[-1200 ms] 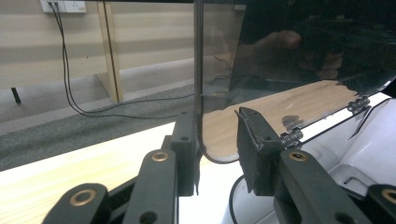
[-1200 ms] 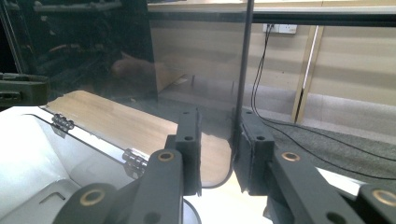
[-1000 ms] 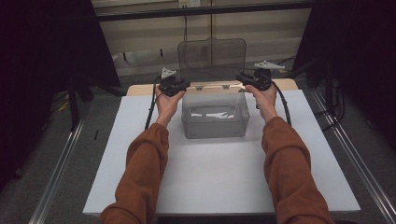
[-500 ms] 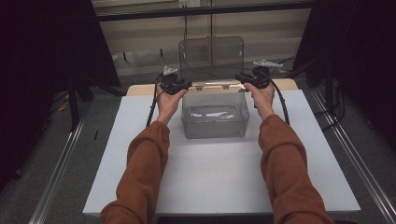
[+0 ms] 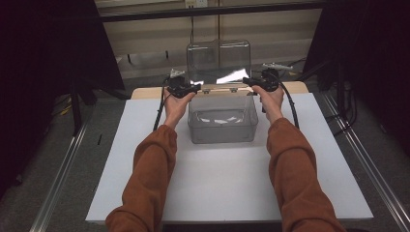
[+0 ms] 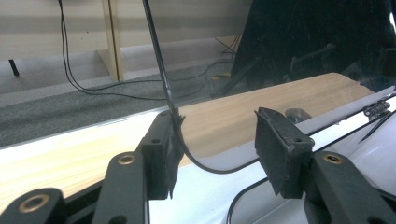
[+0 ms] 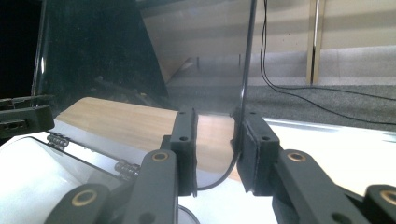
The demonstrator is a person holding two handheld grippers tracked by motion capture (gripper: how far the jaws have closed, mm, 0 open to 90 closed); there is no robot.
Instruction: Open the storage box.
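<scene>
Clear box [image 5: 221, 118] is sitting near the table's [image 5: 121, 159] far edge, lid [image 5: 218, 62] standing upright. Left gripper [image 6: 212, 144] jaws are gaping around the lid edge; right gripper [image 7: 217, 149] jaws are only loosely straddling theirs. Unclamped, the lid risks dropping shut.

We see left tongs [image 6: 217, 154] with jaws apart, clear lid [image 6: 280, 70] edge running upright between them, touching left pad [image 6: 163, 158]; right pad clear of it. Wooden desk [image 6: 224, 116] edge beyond, grey carpet [image 6: 70, 107] and black cables [image 6: 74, 79] farther back.
</scene>
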